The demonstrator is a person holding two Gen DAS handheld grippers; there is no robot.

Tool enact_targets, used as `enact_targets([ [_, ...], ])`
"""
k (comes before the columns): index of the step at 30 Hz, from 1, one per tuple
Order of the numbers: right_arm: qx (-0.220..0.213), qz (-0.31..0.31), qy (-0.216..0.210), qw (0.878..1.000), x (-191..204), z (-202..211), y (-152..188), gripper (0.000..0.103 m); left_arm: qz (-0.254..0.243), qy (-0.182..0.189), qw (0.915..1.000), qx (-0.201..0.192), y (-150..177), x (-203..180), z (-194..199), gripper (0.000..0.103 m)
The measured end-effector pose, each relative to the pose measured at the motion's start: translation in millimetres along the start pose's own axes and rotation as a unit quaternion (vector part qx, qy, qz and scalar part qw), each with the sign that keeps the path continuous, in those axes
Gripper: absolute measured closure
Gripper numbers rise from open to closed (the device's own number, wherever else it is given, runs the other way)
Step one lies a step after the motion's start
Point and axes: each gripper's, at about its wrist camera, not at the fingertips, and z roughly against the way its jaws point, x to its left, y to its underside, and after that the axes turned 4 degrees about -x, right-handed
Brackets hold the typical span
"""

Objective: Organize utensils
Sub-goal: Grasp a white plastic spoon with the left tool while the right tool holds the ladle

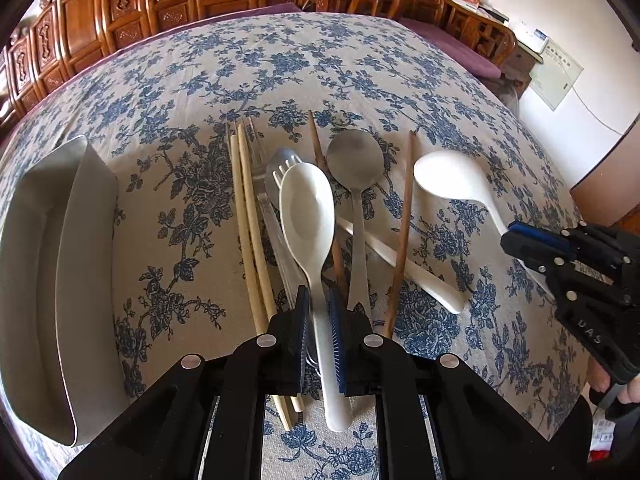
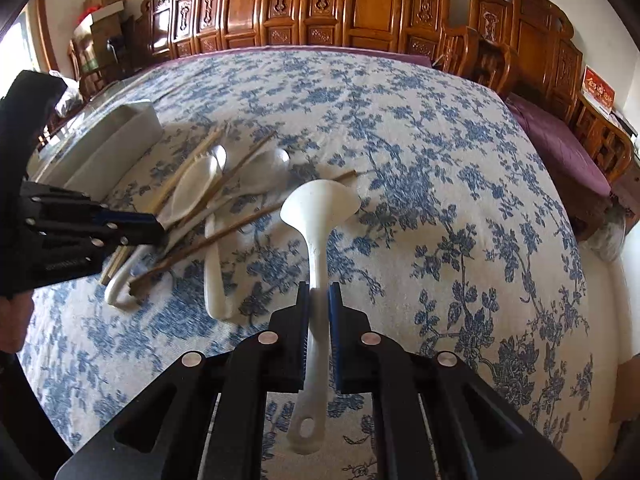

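Your left gripper (image 1: pixel 319 320) has its jaws clamped on the handle of a white spoon (image 1: pixel 308 204) in the middle of the utensil pile, bowl pointing away from you. Your right gripper (image 2: pixel 318 312) is clenched on the stem of a white ladle (image 2: pixel 320 204), already held apart from the heap. The white spoon lies just beside the pale chopsticks (image 1: pixel 250 216), and its bowl covers a fork (image 1: pixel 276 172), so I'd lift straight up and slowly, so nothing drags along. A metal spoon (image 1: pixel 354 160) and dark chopsticks (image 1: pixel 404 220) lie close on the other side. The grey tray (image 1: pixel 48 272), well off to the left, looks like the destination. Everything rests on a bench under a blue floral cloth (image 1: pixel 360 72), with carved wooden panels (image 2: pixel 360 12) behind.
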Motion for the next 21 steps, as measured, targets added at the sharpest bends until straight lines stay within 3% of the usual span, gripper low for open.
enact_targets([
  [5,0.01,0.003,0.001,1.0,-1.5,-6.3,3.7,0.092,-0.011,-0.005,0.9999,0.005,-3.3,-5.0,-0.8,0.093],
  [7,0.013,0.003,0.003,1.0,-2.8,-9.0,5.6,0.092,-0.021,-0.023,0.9995,0.009,-3.6,-7.0,-3.2,0.093],
  [21,0.017,-0.003,0.001,1.0,-6.5,-13.7,7.9,0.092,-0.039,-0.006,0.9982,0.046,-11.3,-12.6,-7.5,0.083],
])
